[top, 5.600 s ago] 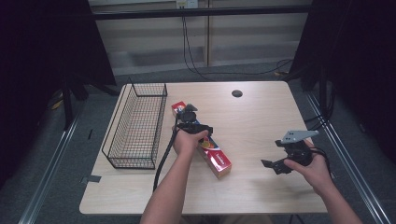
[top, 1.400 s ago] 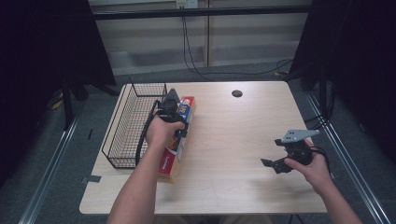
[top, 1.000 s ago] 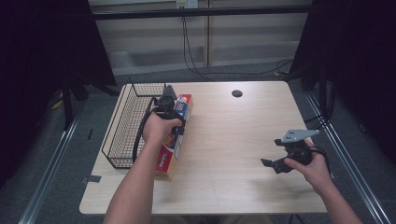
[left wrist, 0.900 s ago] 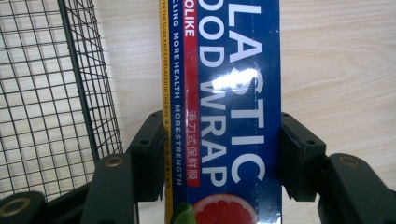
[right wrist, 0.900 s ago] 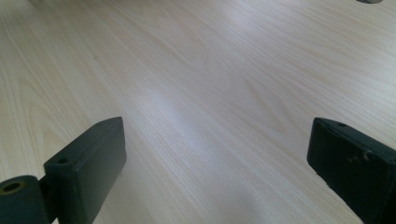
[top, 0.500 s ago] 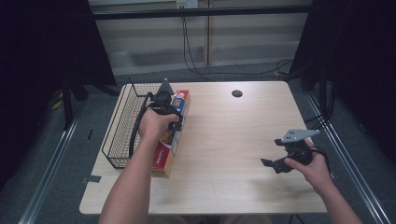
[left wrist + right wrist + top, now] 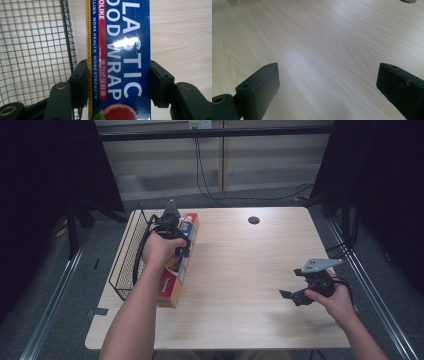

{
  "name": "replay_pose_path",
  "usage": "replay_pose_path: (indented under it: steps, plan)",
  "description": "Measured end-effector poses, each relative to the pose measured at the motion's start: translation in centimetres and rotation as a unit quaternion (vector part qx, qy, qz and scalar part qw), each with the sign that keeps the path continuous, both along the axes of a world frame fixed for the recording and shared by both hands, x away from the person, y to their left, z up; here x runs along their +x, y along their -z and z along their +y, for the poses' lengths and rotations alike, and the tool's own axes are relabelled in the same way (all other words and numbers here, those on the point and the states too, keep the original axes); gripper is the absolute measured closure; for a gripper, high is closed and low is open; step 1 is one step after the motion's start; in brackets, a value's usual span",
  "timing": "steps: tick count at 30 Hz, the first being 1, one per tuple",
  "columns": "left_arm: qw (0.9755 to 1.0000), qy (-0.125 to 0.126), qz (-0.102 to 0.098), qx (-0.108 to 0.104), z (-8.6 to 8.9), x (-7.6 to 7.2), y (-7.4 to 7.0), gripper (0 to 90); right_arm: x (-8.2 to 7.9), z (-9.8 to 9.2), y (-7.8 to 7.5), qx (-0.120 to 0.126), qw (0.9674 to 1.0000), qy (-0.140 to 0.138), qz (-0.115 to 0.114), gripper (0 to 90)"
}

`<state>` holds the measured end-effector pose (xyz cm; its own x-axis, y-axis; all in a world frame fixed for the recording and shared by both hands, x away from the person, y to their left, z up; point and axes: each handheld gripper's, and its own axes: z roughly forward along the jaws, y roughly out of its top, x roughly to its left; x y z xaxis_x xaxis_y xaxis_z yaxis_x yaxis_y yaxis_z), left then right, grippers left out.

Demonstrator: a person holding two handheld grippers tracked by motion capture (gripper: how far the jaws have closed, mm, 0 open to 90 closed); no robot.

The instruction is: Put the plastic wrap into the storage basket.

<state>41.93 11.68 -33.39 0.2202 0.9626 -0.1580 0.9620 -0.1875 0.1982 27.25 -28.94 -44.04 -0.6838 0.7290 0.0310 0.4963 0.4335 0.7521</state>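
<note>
Carried leftward, the plastic wrap box (image 7: 176, 265) stayed clamped in the left hand-held gripper (image 7: 172, 227) beside the wire basket (image 7: 127, 270), not yet inside; right hand-held gripper (image 7: 300, 295) sat open.

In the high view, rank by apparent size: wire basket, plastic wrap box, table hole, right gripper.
1. Wire basket, though the left arm hides part of it.
2. Plastic wrap box, also partly hidden.
3. Right gripper.
4. Table hole.

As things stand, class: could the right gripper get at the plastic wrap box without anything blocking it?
Probably yes. Bare table lies between the right gripper, jaws open, and the plastic wrap box. The left gripper clamps the box's middle, beside the wire basket; its near end stays free.
</note>
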Motion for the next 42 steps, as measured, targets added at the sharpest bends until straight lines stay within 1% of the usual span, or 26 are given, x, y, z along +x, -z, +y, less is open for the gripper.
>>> replay_pose_path:
  steps: [1, 2, 8, 11, 13, 15, 16, 17, 18, 22, 23, 24, 25, 26, 29, 30, 35, 38, 39, 40, 41, 42]
  plan:
    - [1.0000, 0.002, 0.002, -0.001, 0.2, 0.0, -0.1, 43.5, 0.0, 0.0, 0.0, 0.001, 1.0000, -0.001, -0.001, 4.5]
    - [1.0000, -0.005, 0.001, -0.003, 0.2, 0.0, -0.1, 43.5, 0.0, 0.0, 0.0, 0.001, 1.0000, 0.001, -0.002, 4.5]
    - [1.0000, -0.007, -0.001, 0.001, 0.7, 0.0, -0.5, 43.5, 0.0, 0.0, 0.0, 0.002, 1.0000, -0.002, -0.003, 4.5]
    - [1.0000, -0.008, 0.002, -0.001, 1.0, 0.0, -0.8, 43.5, 0.0, 0.0, 0.0, 0.001, 1.0000, -0.002, -0.003, 4.5]
    - [1.0000, -0.009, -0.001, 0.001, 1.1, 0.0, -0.9, 43.5, 0.0, 0.1, 0.0, 0.001, 1.0000, -0.002, -0.004, 4.5]
    - [1.0000, -0.009, 0.002, 0.001, 1.2, 0.1, -1.0, 43.5, 0.0, 0.1, 0.0, 0.000, 1.0000, -0.004, -0.004, 4.5]
    - [0.9999, -0.015, 0.000, 0.000, 1.3, 0.1, -1.0, 43.5, 0.0, 0.1, 0.0, 0.000, 1.0000, -0.005, -0.004, 4.5]
    - [0.9999, -0.017, 0.003, 0.000, 1.4, 0.1, -1.0, 43.5, 0.0, 0.1, 0.0, 0.000, 1.0000, -0.004, -0.004, 4.5]
    - [0.9998, -0.017, 0.002, 0.004, 1.4, 0.1, -1.0, 43.5, 0.1, 0.1, 0.0, 0.000, 1.0000, -0.004, -0.004, 4.5]
    - [0.9998, -0.020, 0.001, 0.003, 1.7, 0.2, -1.1, 43.5, 0.1, 0.1, 0.0, 0.000, 1.0000, -0.005, -0.004, 4.5]
    - [0.9998, -0.022, 0.002, -0.001, 1.9, 0.2, -1.2, 43.5, 0.1, 0.1, 0.0, 0.000, 1.0000, -0.005, -0.005, 4.5]
    - [0.9998, -0.022, -0.003, 0.001, 1.9, 0.2, -1.2, 43.5, 0.1, 0.1, 0.0, 0.000, 1.0000, -0.005, -0.005, 4.5]
    - [0.9998, -0.022, -0.003, 0.005, 2.0, 0.2, -1.3, 43.5, 0.1, 0.1, 0.0, 0.000, 1.0000, -0.005, -0.005, 4.5]
    - [0.9997, -0.024, 0.000, 0.004, 2.0, 0.3, -1.3, 43.5, 0.1, 0.1, 0.0, 0.000, 1.0000, -0.005, -0.005, 4.5]
    - [0.9995, -0.031, -0.002, 0.005, 2.4, 0.4, -1.4, 43.6, 0.1, 0.1, 0.0, 0.001, 1.0000, -0.004, -0.004, 4.5]
    - [0.9995, -0.030, 0.000, 0.004, 2.5, 0.4, -1.4, 43.6, 0.1, 0.1, 0.0, 0.001, 1.0000, -0.005, -0.005, 4.5]
    - [0.9993, -0.037, -0.002, 0.010, 2.9, 0.4, -1.6, 43.6, 0.1, 0.1, 0.0, 0.001, 1.0000, -0.004, -0.004, 4.5]
    - [0.9993, -0.037, -0.001, 0.009, 3.2, 0.5, -1.7, 43.6, 0.1, 0.1, 0.0, 0.001, 1.0000, -0.005, -0.004, 4.5]
    - [0.9992, -0.040, -0.004, 0.009, 3.2, 0.5, -1.7, 43.6, 0.1, 0.1, 0.0, 0.001, 1.0000, -0.005, -0.004, 4.5]
    - [0.9993, -0.037, -0.003, 0.009, 3.4, 0.5, -1.7, 43.6, 0.1, 0.1, 0.0, 0.001, 1.0000, -0.005, -0.004, 4.5]
    - [0.9990, -0.043, -0.006, 0.008, 3.4, 0.5, -1.6, 43.6, 0.1, 0.1, 0.0, 0.000, 1.0000, -0.005, -0.003, 4.5]
    - [0.9990, -0.043, -0.006, 0.010, 3.5, 0.5, -1.6, 43.6, 0.1, 0.1, 0.0, 0.000, 1.0000, -0.004, -0.003, 4.5]
